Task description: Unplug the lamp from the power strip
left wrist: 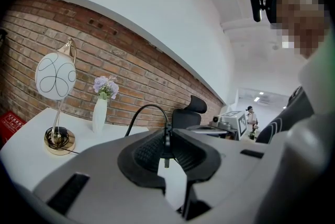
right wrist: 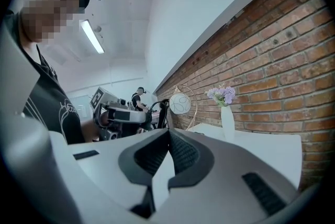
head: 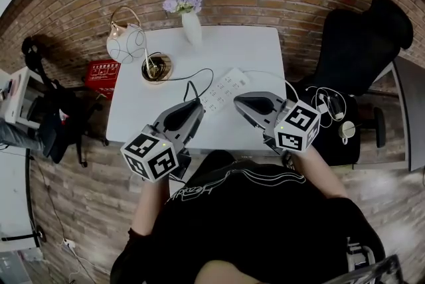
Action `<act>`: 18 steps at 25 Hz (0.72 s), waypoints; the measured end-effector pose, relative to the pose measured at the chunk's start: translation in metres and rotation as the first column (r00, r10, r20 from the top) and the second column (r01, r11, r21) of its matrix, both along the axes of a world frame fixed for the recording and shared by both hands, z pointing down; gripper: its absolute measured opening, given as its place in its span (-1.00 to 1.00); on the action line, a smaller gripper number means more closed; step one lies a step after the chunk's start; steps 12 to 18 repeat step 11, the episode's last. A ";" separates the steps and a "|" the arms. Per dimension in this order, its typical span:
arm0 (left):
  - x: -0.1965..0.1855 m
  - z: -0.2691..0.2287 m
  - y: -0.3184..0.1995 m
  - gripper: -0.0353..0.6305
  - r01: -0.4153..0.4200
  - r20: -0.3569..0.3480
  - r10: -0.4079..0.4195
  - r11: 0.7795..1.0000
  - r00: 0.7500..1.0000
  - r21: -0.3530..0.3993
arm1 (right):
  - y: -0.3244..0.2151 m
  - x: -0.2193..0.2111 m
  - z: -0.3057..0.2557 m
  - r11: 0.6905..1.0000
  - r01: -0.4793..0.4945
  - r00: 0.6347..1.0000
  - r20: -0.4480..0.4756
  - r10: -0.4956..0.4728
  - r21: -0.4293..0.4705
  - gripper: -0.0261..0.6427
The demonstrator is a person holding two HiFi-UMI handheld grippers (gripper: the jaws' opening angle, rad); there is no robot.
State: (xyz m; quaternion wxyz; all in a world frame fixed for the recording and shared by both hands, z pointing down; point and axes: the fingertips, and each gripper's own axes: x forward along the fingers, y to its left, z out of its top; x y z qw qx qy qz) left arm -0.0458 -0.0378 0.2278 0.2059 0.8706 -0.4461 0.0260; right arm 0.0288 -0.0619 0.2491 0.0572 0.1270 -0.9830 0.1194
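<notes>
The lamp (head: 126,42) stands at the white table's (head: 239,44) far left corner: a white globe shade with dark looping lines, a thin gold arched stem and a round gold base. Its glossy black cord (left wrist: 144,110) arcs to the slim plug (left wrist: 167,139), metal prong showing, pinched between the left gripper's (left wrist: 167,136) ribbed pads just beside the long white power strip (head: 226,89). The right gripper's (right wrist: 168,136) pads are pressed together on nothing.

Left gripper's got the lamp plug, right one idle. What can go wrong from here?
1. The left gripper pinches the plug only near the tips of its fingers, so it may slip out.
2. The black cable runs to the lamp, whose base sits near the table's left edge. A hard pull might drag or tip it.
3. The vase stands close by and could get knocked.
</notes>
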 end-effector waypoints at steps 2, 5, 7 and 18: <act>0.000 0.000 -0.001 -0.75 -0.001 0.001 0.001 1.000 1.000 -0.002 | -0.001 0.000 0.000 1.000 -0.001 1.000 0.000 0.001 -0.001 -0.93; 0.001 0.000 -0.002 -0.75 -0.001 0.003 0.001 1.000 1.000 -0.003 | -0.003 0.000 -0.001 1.000 -0.004 1.000 -0.002 0.004 0.004 -0.93; 0.002 0.000 -0.002 -0.75 -0.001 0.004 0.001 1.000 1.000 -0.003 | -0.004 0.000 -0.003 1.000 -0.005 1.000 0.001 0.005 0.005 -0.93; 0.003 -0.001 -0.004 -0.75 -0.005 0.013 0.005 1.000 1.000 -0.001 | -0.005 0.001 -0.004 1.000 -0.008 1.000 0.007 0.008 0.005 -0.93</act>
